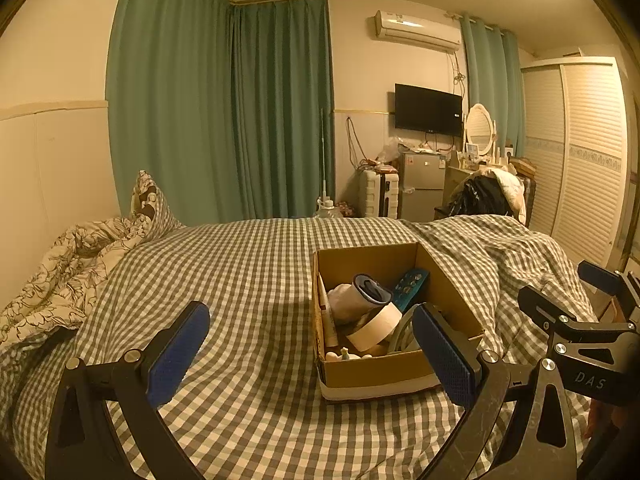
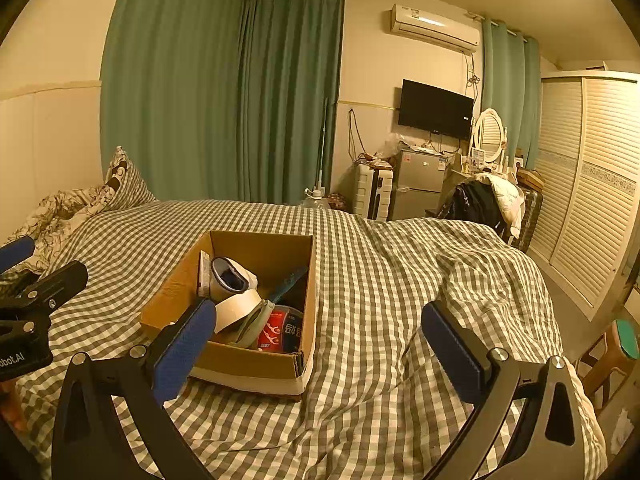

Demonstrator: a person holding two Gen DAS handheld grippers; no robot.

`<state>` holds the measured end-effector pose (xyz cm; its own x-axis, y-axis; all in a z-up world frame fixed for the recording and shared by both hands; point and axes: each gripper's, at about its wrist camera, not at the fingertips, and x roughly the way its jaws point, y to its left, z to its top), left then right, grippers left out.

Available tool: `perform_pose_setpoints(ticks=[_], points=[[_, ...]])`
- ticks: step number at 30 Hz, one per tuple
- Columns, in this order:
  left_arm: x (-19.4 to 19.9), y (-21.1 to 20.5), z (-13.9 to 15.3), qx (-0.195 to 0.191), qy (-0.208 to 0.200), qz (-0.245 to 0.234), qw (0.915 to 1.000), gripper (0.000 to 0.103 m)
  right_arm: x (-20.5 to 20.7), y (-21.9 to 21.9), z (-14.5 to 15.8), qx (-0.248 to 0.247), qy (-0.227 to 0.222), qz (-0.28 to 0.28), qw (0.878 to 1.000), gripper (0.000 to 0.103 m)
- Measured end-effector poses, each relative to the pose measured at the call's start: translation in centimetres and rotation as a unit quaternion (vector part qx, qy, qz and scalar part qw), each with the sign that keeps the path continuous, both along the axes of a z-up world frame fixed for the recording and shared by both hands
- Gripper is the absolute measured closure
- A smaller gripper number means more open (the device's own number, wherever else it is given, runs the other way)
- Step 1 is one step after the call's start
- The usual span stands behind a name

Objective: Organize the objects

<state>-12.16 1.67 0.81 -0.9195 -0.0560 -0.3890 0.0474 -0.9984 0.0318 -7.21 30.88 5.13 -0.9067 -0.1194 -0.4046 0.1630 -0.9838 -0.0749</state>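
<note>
Both claws gape wide and empty over the bed, the cardboard box (image 1: 372,376) sitting lower right of the left claw (image 1: 310,354) and lower left of the right claw (image 2: 320,346), about equally near.

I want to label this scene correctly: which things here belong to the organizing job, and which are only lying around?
Job:
cardboard box
tape roll
rolled sock
red-labelled round tin

Lying about:
floral quilt
mini fridge
television
</note>
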Motion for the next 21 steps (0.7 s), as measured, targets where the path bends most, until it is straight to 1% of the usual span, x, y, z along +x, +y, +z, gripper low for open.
perform_pose_setpoints(ticks=[15,19,21], points=[[-0.08,0.03,-0.37,-0.004,-0.007,0.002,1.0,0.0,-0.1,0.07,-0.12,0.0,-0.004,0.0,1.0,0.0],[0.07,-0.12,-0.31,0.003,-0.003,-0.001,1.0,0.0,-0.07,0.1,-0.22,0.0,-0.004,0.001,1.0,0.0],[0.15,-0.12,-0.29,0.001,-0.002,0.0,1.0,0.0,-0.06,0.12,-0.28,0.0,-0.005,0.001,1.0,0.0]])
